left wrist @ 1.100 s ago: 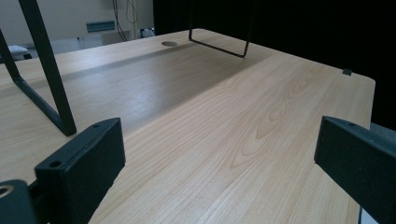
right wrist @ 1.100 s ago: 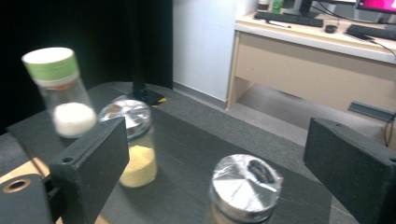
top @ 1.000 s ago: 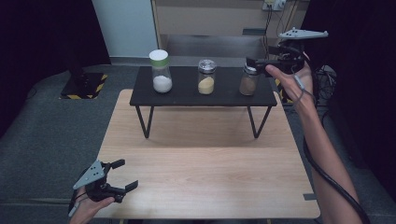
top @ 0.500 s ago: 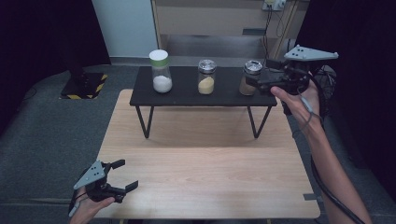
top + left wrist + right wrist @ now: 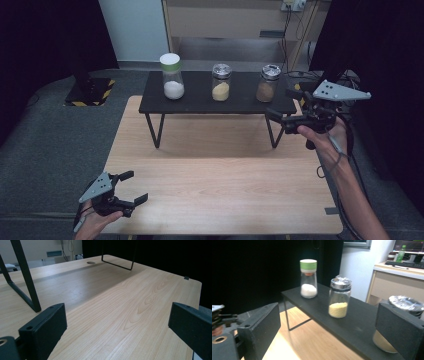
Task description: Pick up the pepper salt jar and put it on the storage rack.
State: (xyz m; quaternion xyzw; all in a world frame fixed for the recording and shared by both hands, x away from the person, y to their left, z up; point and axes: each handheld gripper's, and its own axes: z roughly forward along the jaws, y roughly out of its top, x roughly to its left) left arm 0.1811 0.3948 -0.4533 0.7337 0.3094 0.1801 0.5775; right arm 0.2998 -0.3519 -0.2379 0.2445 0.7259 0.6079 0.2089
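We work at a light wooden table with a low black shelf and dark curtains around; no label reads. Our right gripper, jaws spread, sits off the shelf's right end near the brown jar; our left gripper rests spread at the near-left edge

A green-capped glass jar of white powder and a silver-lidded jar of yellow grains are standing apart on the black metal-legged shelf.
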